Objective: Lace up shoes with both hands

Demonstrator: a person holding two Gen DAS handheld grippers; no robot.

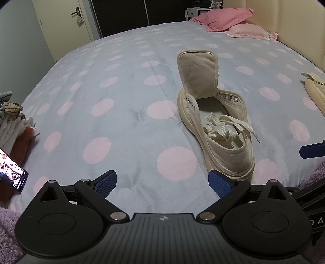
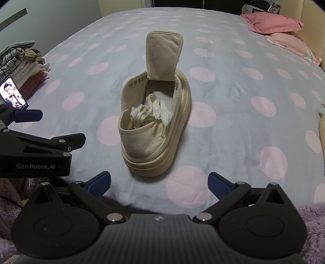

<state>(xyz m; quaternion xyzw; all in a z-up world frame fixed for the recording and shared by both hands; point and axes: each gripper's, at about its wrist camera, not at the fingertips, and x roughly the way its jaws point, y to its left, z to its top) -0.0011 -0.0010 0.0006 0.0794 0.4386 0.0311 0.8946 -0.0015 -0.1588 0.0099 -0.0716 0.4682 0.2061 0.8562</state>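
Note:
A cream canvas shoe [image 1: 229, 150] [image 2: 146, 142] stands on the dotted bedspread, heel toward me, its tongue [image 1: 198, 73] [image 2: 163, 55] flipped upright. Its eyelets are bare. A loose white lace [image 1: 221, 128] [image 2: 150, 113] lies bundled inside the shoe, one end hanging over the right side. My left gripper [image 1: 162, 182] is open and empty, just left of the heel. My right gripper [image 2: 159, 183] is open and empty, right behind the heel. The left gripper also shows at the left in the right wrist view [image 2: 36, 126].
A second cream shoe [image 1: 315, 91] lies at the far right. A stack of folded clothes [image 2: 22, 63] and a lit phone [image 2: 14, 93] sit at the bed's left edge. Pink pillows [image 1: 227, 19] lie at the headboard.

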